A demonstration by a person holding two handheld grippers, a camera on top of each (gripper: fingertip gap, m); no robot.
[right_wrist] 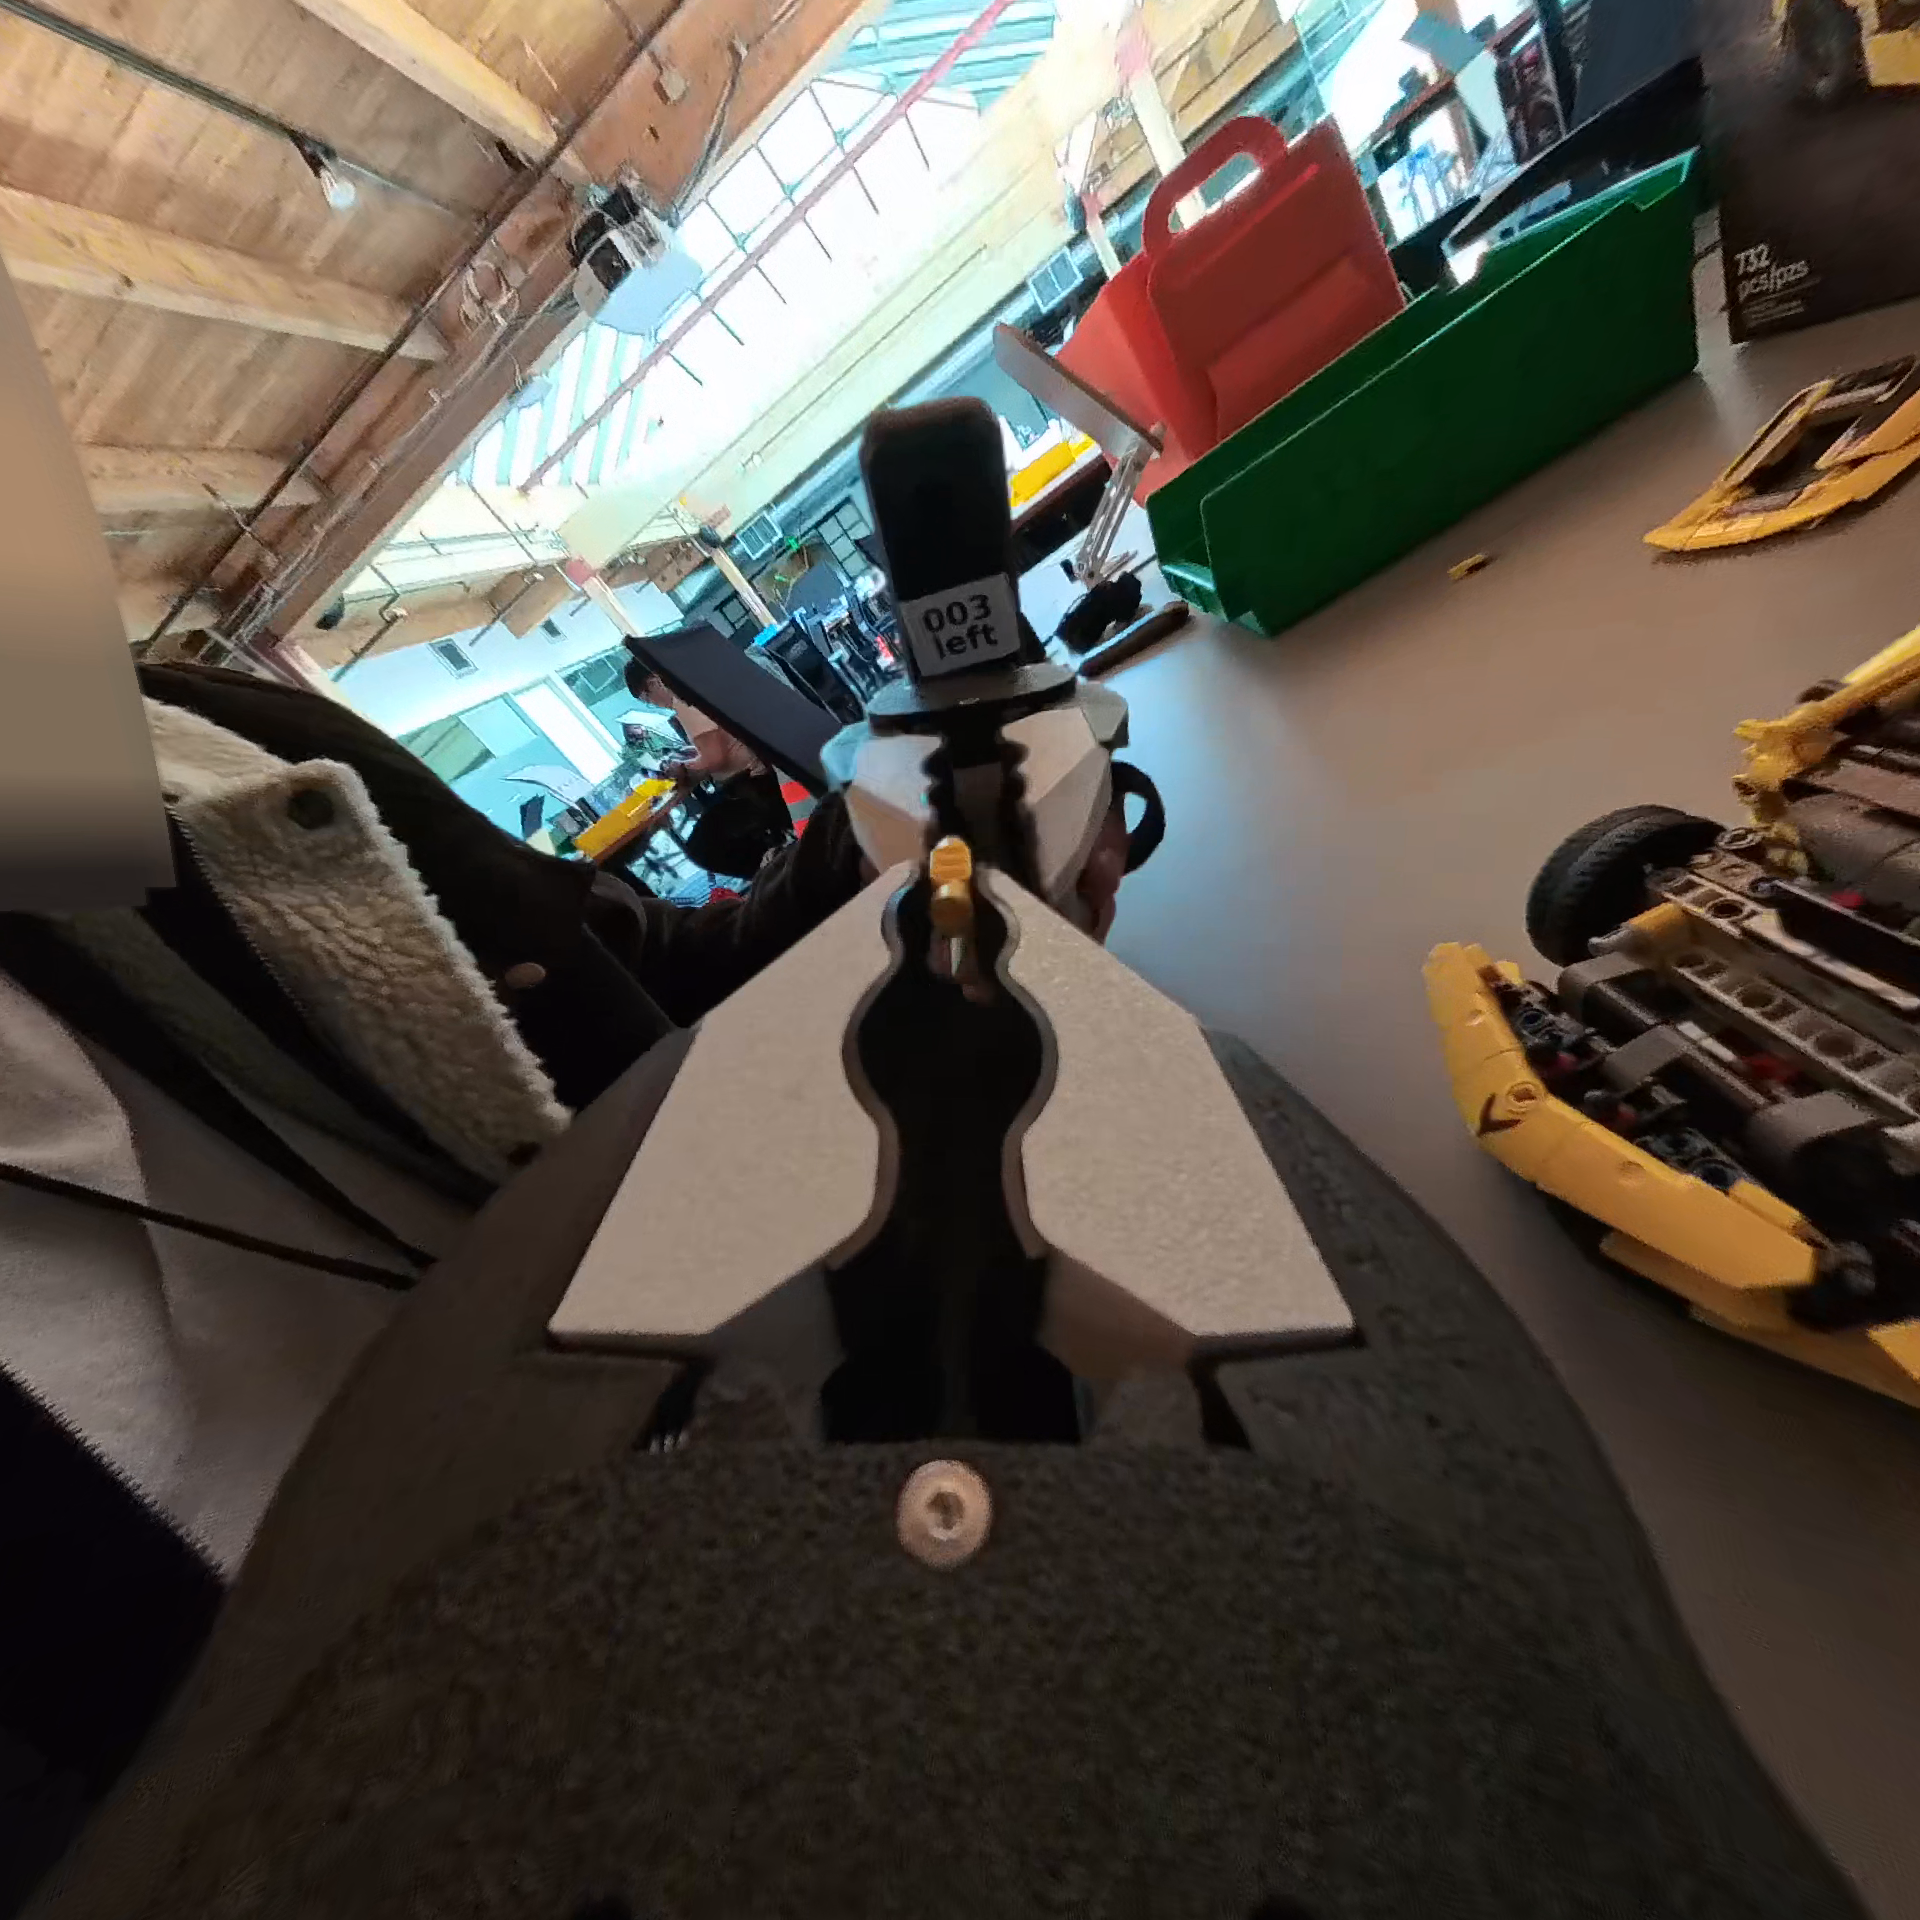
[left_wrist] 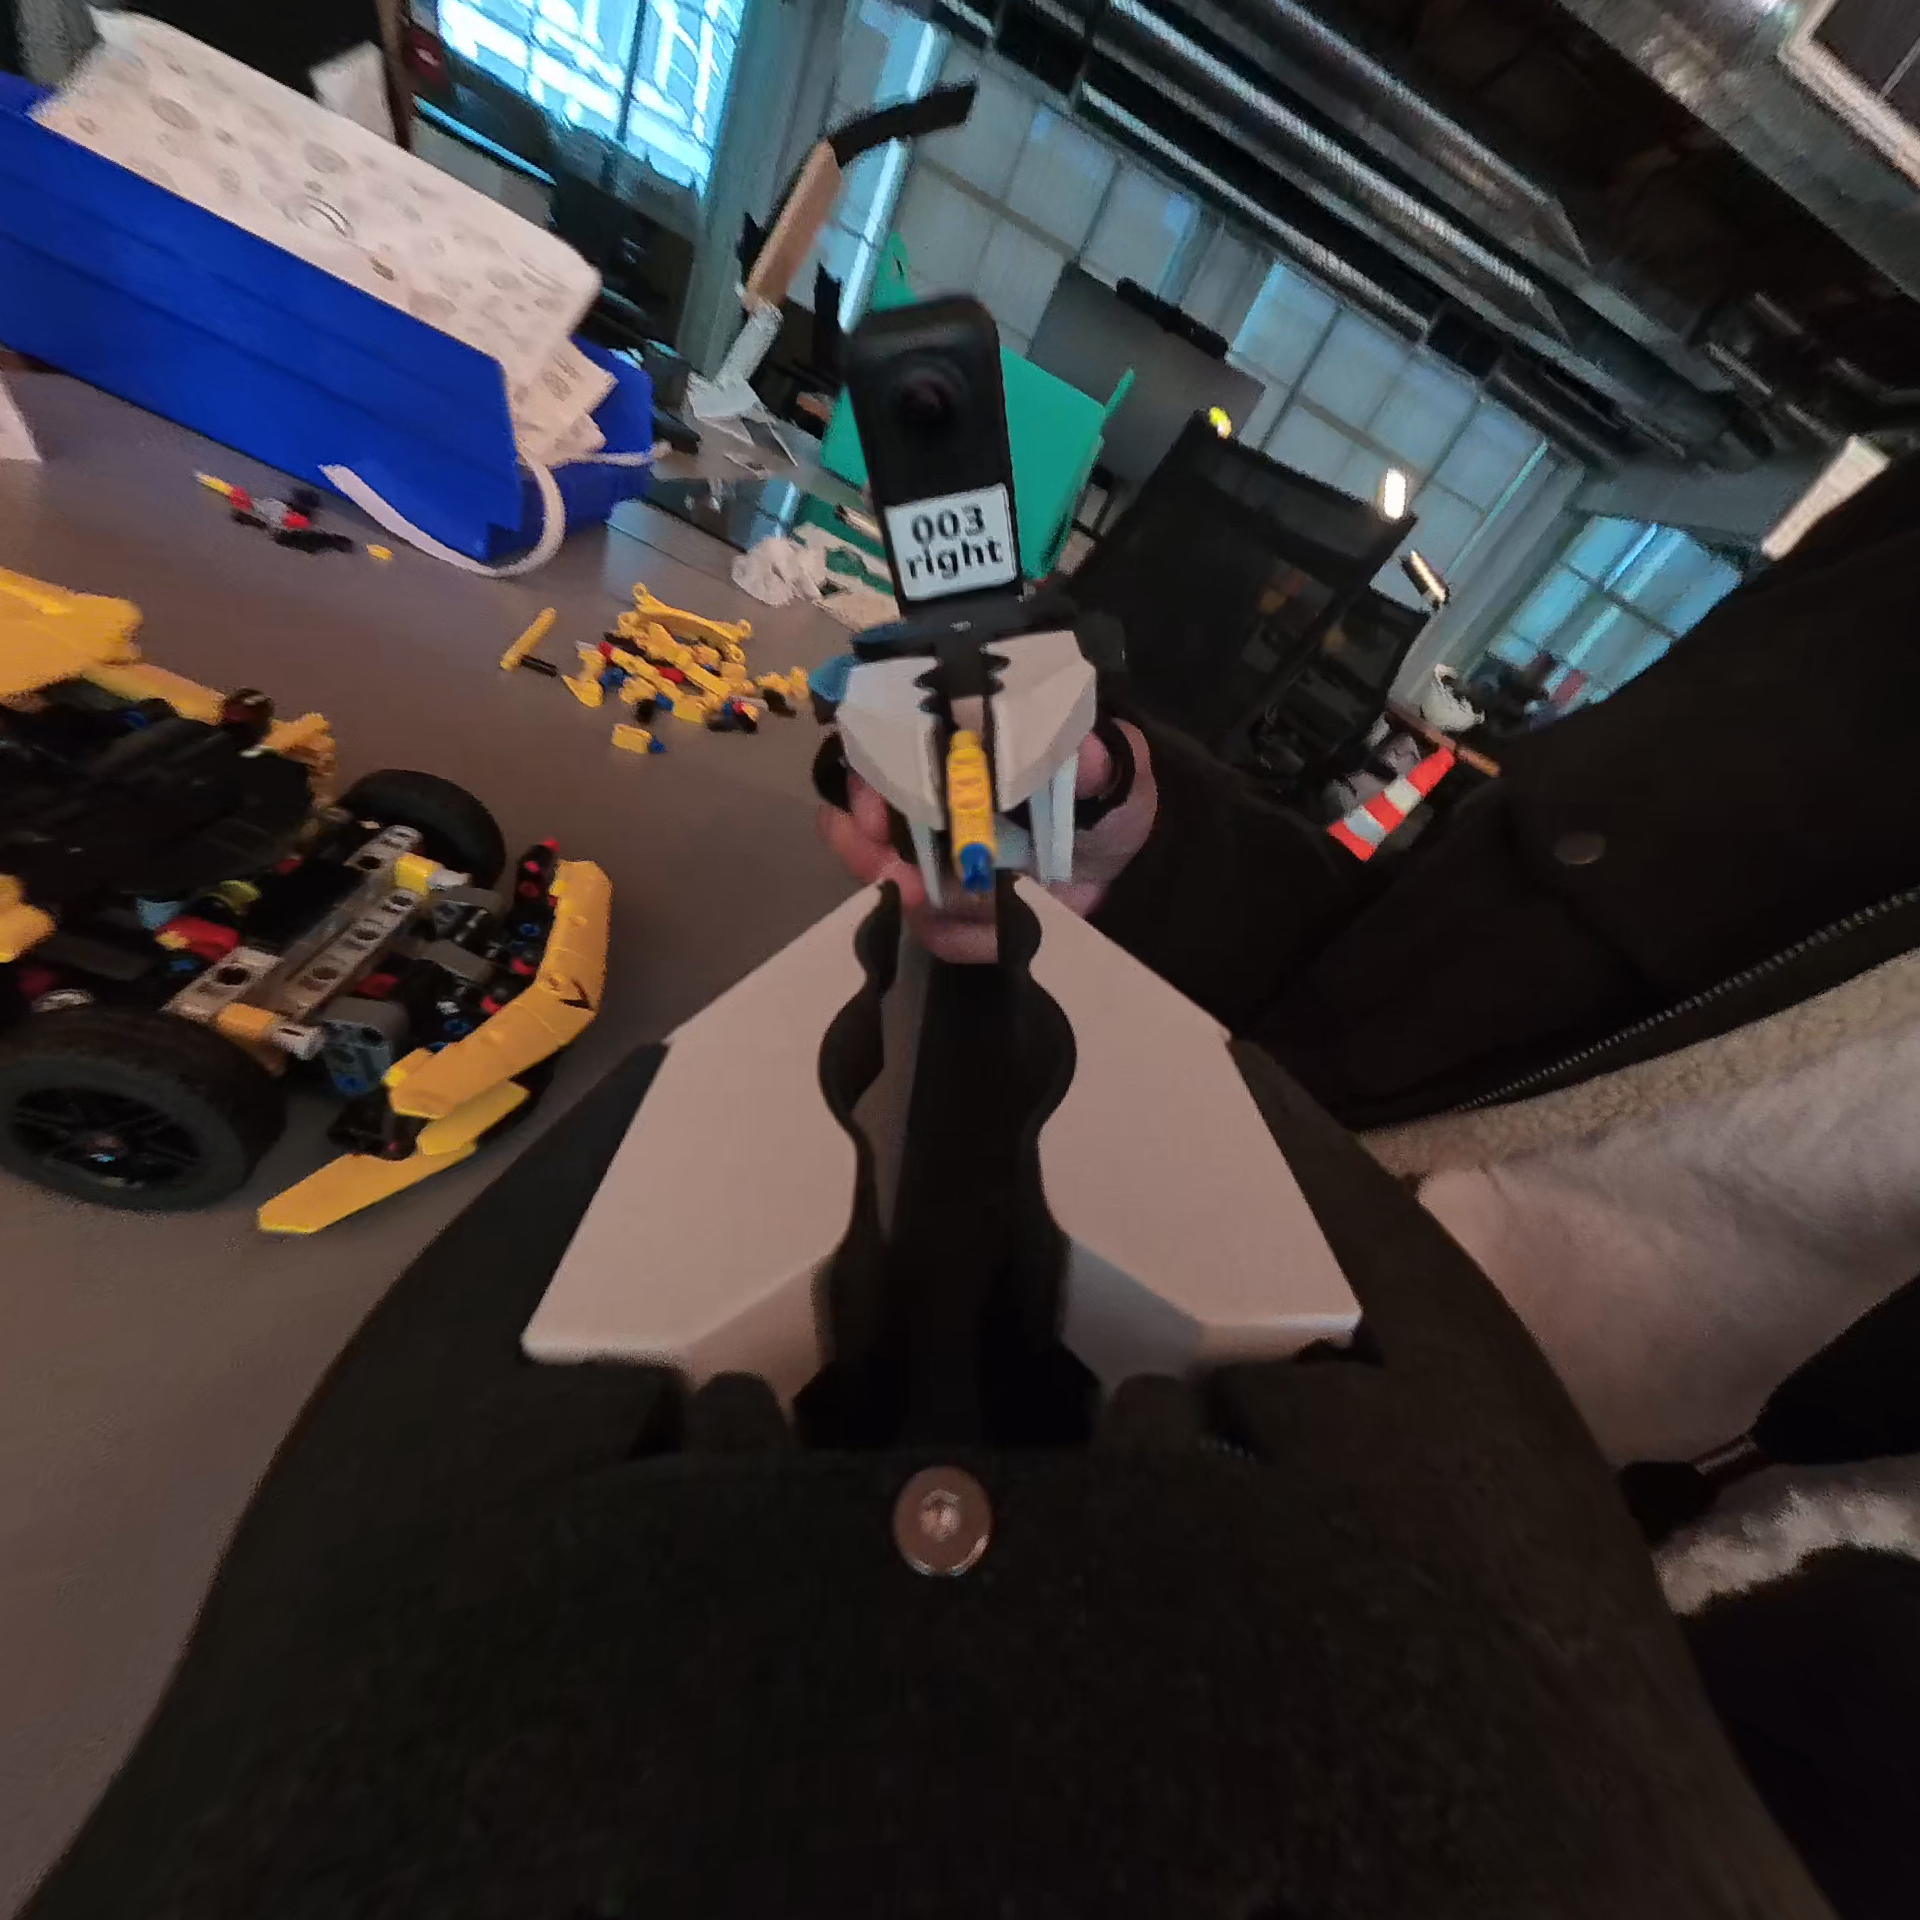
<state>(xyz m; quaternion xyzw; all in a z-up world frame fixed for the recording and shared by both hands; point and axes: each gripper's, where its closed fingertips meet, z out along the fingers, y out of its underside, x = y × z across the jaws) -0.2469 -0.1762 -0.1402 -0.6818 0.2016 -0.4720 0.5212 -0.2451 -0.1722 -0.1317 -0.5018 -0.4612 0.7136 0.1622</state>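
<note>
Grey tabletop [left_wrist: 468,727] in a big workshop with high windows lies beneath both tools, which are lifted clear of it and point nose to nose. That seems the reason each camera looks straight down the other's fingers. The right gripper [right_wrist: 951,920] has its fingers clamped on a short yellow piece [left_wrist: 968,795], held lengthwise so that the blue pin [left_wrist: 974,868] at its end sticks out free toward the other tool. The left gripper [left_wrist: 956,914] has its tips just at that pin. Its fingers look drawn close together, but whether they pinch the pin or only meet it I cannot tell, since the black pads hide the gap. A hand [left_wrist: 1112,821] wraps the right tool's grip behind the fingers, and a dark jacket [left_wrist: 1662,831] with a fleece lining fills the space beside both tools, so the piece is held up close to the body rather than over the tabletop. Farther out, a half-built yellow car [left_wrist: 312,966] sits on the tabletop well apart from the fingers, its frame beams uncovered. A heap of loose pieces [left_wrist: 675,675], mostly yellow, lies beyond it, spread flat so single parts show. A blue bin [left_wrist: 260,343], a green bin [right_wrist: 1434,436] and a red carrier [right_wrist: 1268,270] stand at the far edge, out of the way.
</note>
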